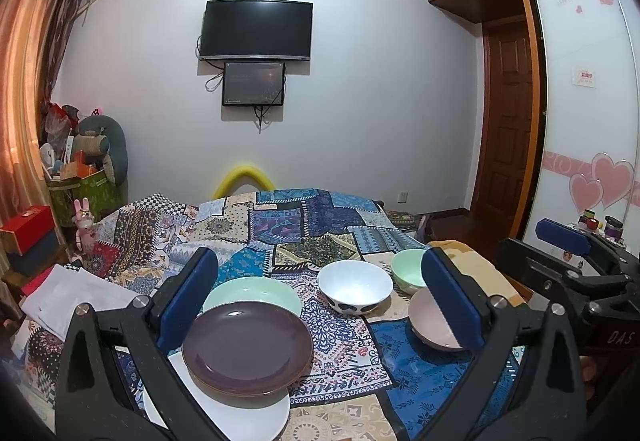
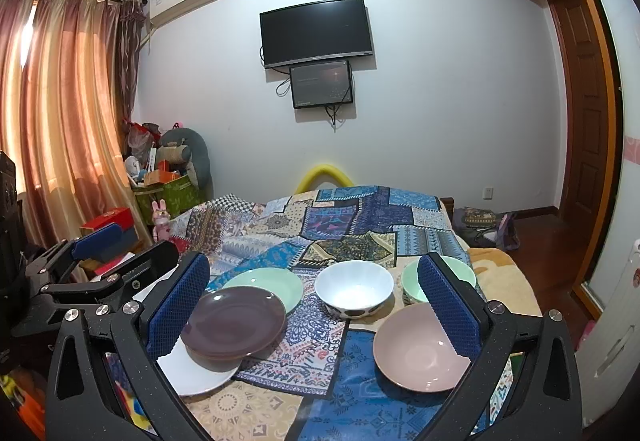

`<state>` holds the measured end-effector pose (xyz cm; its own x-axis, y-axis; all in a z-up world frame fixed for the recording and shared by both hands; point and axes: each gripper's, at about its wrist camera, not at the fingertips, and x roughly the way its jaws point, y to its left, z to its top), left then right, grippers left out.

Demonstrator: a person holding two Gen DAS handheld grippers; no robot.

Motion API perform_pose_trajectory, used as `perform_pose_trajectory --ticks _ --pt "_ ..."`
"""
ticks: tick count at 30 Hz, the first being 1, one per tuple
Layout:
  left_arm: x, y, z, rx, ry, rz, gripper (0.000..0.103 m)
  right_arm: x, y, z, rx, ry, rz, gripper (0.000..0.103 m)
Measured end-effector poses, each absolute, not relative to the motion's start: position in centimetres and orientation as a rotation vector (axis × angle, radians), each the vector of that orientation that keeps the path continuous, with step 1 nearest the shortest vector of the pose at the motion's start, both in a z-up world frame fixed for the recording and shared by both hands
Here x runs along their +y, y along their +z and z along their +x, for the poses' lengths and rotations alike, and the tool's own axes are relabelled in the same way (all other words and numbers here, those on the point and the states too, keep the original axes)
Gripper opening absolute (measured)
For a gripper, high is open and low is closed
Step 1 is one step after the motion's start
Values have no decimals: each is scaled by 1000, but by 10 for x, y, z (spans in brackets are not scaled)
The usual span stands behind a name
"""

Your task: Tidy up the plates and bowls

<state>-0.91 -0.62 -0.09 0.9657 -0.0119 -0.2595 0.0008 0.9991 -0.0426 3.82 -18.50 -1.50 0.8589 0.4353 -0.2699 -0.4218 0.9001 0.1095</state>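
On the patchwork cloth [image 1: 340, 341] a brown plate [image 1: 247, 345] [image 2: 234, 321] lies on a white plate [image 1: 224, 417] [image 2: 200, 373], overlapping a green plate [image 1: 256, 291] [image 2: 268, 285] behind. A white bowl with dark spots [image 1: 354, 287] [image 2: 353, 289] stands in the middle. A green bowl [image 1: 406, 271] [image 2: 410, 283] and a pink bowl [image 1: 426, 321] [image 2: 420, 351] are at the right. My left gripper [image 1: 320, 305] is open and empty above the dishes. My right gripper [image 2: 316, 317] is open and empty too; it also shows at the right of the left wrist view [image 1: 568, 265].
The cloth covers a bed that reaches back to the wall under a TV [image 1: 256, 31]. Boxes and toys [image 1: 80, 177] pile up at the left by the curtain. A wardrobe [image 1: 580, 101] and a door [image 1: 508, 113] stand at the right.
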Motion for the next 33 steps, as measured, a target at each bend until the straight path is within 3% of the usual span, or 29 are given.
perform_pose_trajectory --ticks 33 --pt "-2 0 -8 265 -12 -56 103 -187 -21 43 312 453 66 103"
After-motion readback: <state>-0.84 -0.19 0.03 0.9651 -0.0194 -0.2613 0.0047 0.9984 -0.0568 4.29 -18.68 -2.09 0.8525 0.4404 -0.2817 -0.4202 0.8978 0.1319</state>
